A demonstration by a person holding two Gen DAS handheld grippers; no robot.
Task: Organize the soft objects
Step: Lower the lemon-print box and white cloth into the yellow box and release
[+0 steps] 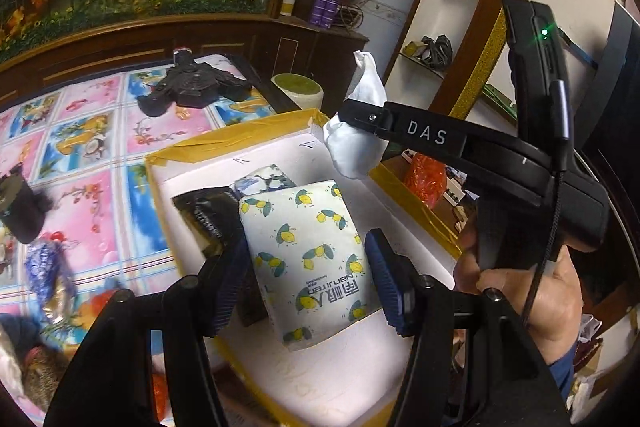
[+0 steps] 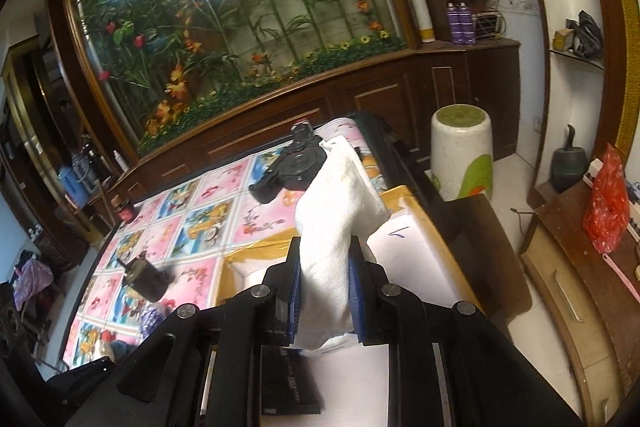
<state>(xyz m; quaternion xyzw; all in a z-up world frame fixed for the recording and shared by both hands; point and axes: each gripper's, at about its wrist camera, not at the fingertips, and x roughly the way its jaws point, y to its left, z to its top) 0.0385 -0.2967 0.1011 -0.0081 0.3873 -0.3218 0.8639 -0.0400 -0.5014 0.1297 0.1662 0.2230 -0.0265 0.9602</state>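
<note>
the left gripper (image 1: 306, 259) gripped a lemon-print tissue pack (image 1: 308, 259) between its blue pads, jaws at middling width, over the white box (image 1: 352, 367) with yellow-taped edges. at two o'clock in the left wrist view, the right gripper (image 2: 324, 303) was clamped narrow on a white cloth bundle (image 2: 340, 219) that stood up past its fingertips, above the box's far corner. the floral tablecloth (image 1: 92, 155) lay at nine o'clock.
</note>
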